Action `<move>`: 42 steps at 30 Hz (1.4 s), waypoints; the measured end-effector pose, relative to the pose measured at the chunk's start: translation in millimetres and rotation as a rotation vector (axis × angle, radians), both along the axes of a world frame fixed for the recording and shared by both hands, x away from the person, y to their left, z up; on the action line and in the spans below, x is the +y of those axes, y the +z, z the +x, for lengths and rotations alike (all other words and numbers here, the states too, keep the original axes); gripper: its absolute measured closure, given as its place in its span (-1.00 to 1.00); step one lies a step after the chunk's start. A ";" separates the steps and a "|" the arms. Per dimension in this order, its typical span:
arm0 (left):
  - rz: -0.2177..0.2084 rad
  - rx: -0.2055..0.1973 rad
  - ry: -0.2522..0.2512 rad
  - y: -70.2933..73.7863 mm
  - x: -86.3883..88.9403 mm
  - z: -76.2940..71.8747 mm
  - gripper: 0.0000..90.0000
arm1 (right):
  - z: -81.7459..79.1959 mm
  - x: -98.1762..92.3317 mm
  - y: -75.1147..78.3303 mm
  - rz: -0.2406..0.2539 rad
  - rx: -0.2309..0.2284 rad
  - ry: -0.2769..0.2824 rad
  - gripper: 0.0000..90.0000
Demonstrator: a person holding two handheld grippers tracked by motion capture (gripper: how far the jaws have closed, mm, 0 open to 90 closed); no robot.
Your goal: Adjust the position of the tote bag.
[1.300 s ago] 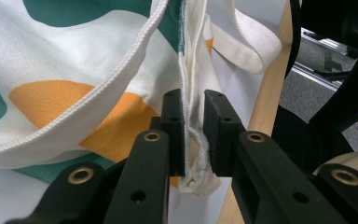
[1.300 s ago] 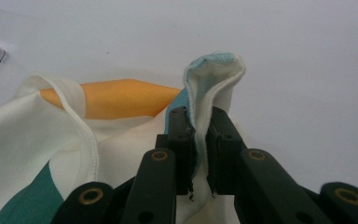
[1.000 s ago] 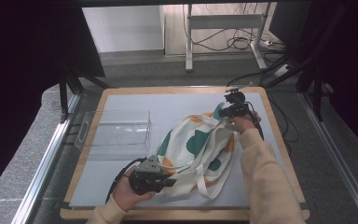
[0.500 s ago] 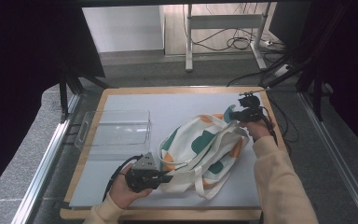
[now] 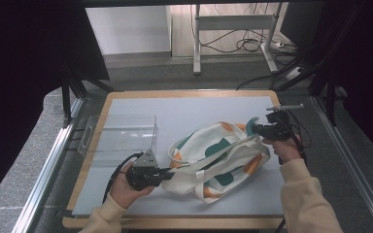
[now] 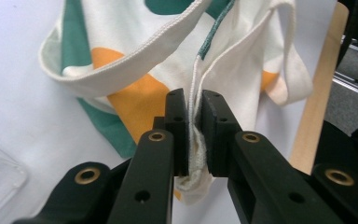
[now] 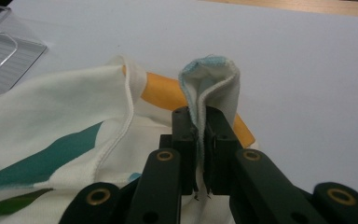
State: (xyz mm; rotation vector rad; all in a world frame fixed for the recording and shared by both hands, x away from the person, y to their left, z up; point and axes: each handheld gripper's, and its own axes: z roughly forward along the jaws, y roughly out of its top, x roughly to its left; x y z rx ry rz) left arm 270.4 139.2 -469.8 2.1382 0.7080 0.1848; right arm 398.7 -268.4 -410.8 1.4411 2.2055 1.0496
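While both grippers (image 5: pixel 167 171) (image 5: pixel 253 129) pinch it, tote bag (image 5: pixel 218 158) lies flat.

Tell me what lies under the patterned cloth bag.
The white cloth tote bag with green and orange patches lies on the pale grey mat, which shows all around it. Whatever sits directly beneath or inside the bag is covered by fabric.

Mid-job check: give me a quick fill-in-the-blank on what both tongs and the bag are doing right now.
1. Both tongs are shut on the cream ____ with green and orange patches.
2. The left tongs pinch the bag's near end, while the right tongs pinch a ____ of its fabric.
3. The clear plastic tray sits to the ____ of the bag in the high view.

Missing words: bag; fold; left
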 end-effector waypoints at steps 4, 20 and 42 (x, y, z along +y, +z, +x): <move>0.002 0.002 0.009 0.6 0.2 4.3 0.83 | -14.6 -8.5 -1.0 0.018 -0.018 -0.012 0.86; 0.017 0.013 0.063 5.9 -2.8 39.4 0.82 | -61.6 -30.4 -9.0 0.058 -0.054 -0.045 0.86; 0.015 0.007 0.094 5.6 3.2 49.9 0.82 | -63.4 -25.2 -31.0 0.066 -0.045 -0.059 0.86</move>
